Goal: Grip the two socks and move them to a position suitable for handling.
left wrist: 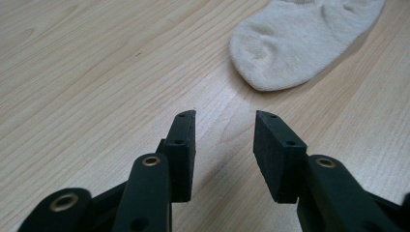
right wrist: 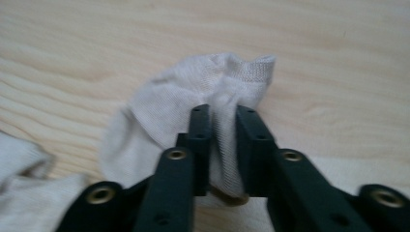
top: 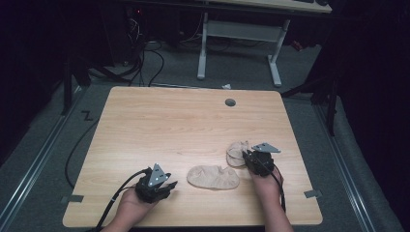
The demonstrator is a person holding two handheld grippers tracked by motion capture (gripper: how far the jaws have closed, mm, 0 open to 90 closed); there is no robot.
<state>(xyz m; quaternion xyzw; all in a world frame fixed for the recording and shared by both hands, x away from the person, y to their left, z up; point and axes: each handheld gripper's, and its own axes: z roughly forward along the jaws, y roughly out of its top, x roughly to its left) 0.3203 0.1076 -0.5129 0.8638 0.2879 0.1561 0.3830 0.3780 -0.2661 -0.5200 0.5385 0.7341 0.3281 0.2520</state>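
Two beige low-cut socks lie on the wooden table. One sock rests flat near the front middle; its rounded end shows in the left gripper view. My left gripper stands open just left of it, jaws apart over bare wood. The second sock lies bunched to the right. My right gripper is shut on a fold of this sock, with cloth pinched between the jaws.
A round grey grommet sits near the table's far edge. A white desk frame and cables stand on the floor beyond. Part of the flat sock shows at the lower left of the right gripper view.
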